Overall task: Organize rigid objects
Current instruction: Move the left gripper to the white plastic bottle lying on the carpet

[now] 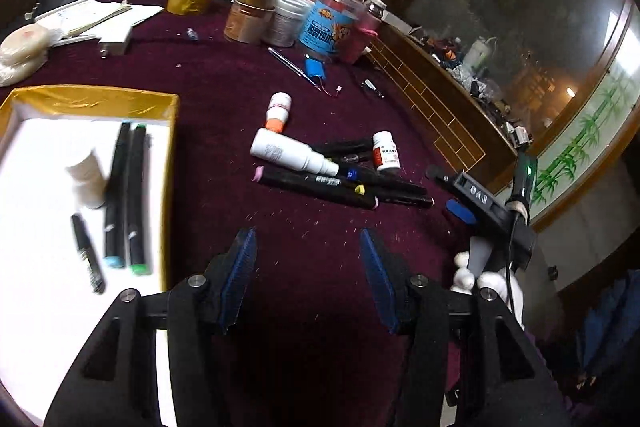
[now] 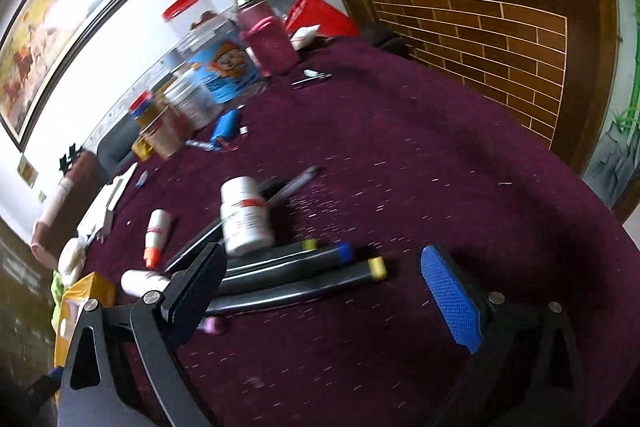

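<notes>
A gold-rimmed box [image 1: 92, 101] with a white floor sits at 9 o'clock, holding 2 black markers [image 1: 124, 195] lying side by side, a thin black pen [image 1: 88, 253] and a blurred white bottle [image 1: 86, 183]. On the maroon cloth toward 1 o'clock lie a white spray bottle [image 1: 294, 157] across several black markers [image 1: 340, 187], a small orange-capped bottle [image 1: 278, 111] and a red-labelled pill bottle [image 1: 386, 151].

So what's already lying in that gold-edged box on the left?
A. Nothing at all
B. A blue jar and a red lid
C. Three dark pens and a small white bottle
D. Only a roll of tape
C: inside the gold-edged box lie two long dark markers, a shorter pen and a small white bottle.
</notes>
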{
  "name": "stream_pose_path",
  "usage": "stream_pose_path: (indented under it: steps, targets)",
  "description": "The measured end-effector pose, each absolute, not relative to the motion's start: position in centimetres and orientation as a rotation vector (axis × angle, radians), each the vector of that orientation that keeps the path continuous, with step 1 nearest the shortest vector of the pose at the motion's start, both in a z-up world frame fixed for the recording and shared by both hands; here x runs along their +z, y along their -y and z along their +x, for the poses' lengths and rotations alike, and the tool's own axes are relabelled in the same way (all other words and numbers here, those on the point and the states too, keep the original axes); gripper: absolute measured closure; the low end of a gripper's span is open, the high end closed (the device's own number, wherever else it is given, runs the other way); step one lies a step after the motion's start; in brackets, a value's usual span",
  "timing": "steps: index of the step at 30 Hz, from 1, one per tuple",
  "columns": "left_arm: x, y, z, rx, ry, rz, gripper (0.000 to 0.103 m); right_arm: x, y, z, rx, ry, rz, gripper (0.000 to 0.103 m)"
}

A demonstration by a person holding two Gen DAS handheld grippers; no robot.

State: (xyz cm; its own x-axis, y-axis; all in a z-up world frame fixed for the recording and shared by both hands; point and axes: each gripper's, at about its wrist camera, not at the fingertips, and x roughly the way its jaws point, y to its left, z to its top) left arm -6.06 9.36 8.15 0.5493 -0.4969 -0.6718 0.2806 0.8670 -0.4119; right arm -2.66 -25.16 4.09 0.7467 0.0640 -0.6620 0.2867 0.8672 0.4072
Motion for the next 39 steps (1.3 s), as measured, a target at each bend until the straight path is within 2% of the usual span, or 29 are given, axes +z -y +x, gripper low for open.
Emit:
stream_pose_path:
  steps: [8,12,14,17,24,34,37,39]
  targets:
    - [6.9,-5.9,2.2,-0.358,-0.953,-0.187,0.051,3.6,25.4,-3.1,-0.063,-0.691,0.564,0.007]
    - [6.3,-3.5,5.7,-0.319,-0.898,-0.058,0.051,3.5,24.8,-3.0,-0.035,-0.704,0.534,0.007]
    - [5.2,-1.7,7.5,-0.296,-0.887,0.034,0.051,3.4,24.6,-2.9,-0.04,-0.708,0.525,0.007]
    - [2.3,0.3,9.4,-0.28,-0.965,0.129,0.049,3.3,24.4,-2.8,-0.039,-0.709,0.518,0.007]
    - [1.4,0.9,6.6,-0.375,-1.007,0.214,0.047,2.9,24.7,-2.5,-0.037,-0.734,0.535,0.007]
    - [2.0,-0.2,-2.5,-0.547,-1.062,0.245,0.047,2.5,25.3,-2.8,-0.041,-0.747,0.583,0.007]
    - [2.5,-0.6,-1.9,-0.555,-1.086,0.153,0.047,2.5,25.2,-2.8,-0.044,-0.749,0.582,0.007]
    - [3.4,-0.6,-0.9,-0.512,-1.036,0.163,0.047,2.5,25.3,-2.8,-0.045,-0.749,0.58,0.007]
